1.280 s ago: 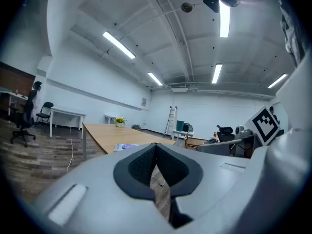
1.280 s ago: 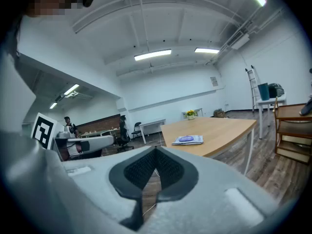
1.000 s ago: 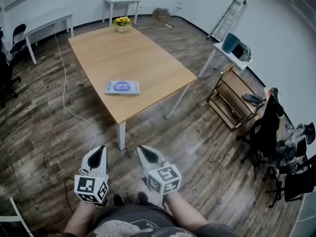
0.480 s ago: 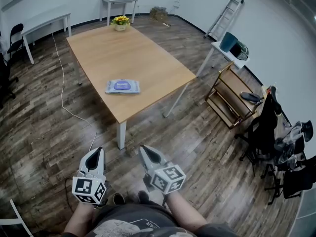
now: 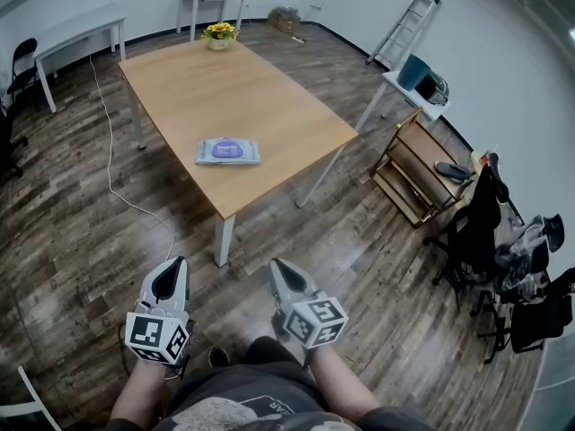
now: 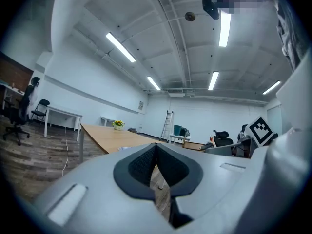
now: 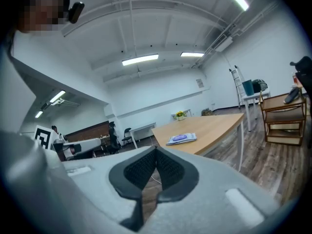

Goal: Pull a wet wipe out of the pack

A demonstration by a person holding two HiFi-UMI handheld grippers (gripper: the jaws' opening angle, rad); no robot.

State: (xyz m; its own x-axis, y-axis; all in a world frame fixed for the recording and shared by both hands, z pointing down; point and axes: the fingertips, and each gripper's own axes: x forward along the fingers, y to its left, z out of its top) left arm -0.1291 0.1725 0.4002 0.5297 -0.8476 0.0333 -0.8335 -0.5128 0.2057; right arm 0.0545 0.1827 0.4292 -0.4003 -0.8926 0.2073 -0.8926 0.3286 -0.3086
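A flat pack of wet wipes [image 5: 228, 151] with a purple label lies near the front of a long wooden table [image 5: 269, 106]. The right gripper view shows the same pack [image 7: 181, 138] far off on the table [image 7: 214, 126]. My left gripper [image 5: 172, 271] and right gripper [image 5: 280, 271] hang over the floor close to my body, well short of the table. Both are shut with nothing between their jaws. In the left gripper view the table [image 6: 109, 136] lies ahead past the shut left gripper [image 6: 156, 147].
A pot of yellow flowers [image 5: 218, 36] stands at the table's far end. A white cable [image 5: 112, 169] trails on the floor to the left. A wooden shelf rack [image 5: 418, 173], chairs [image 5: 485, 241] and a ladder [image 5: 402, 27] stand to the right.
The view has shifted a little toward the table. Both grippers sit slightly lower in the head view, and the left one has drifted forward. Their jaws stay shut.
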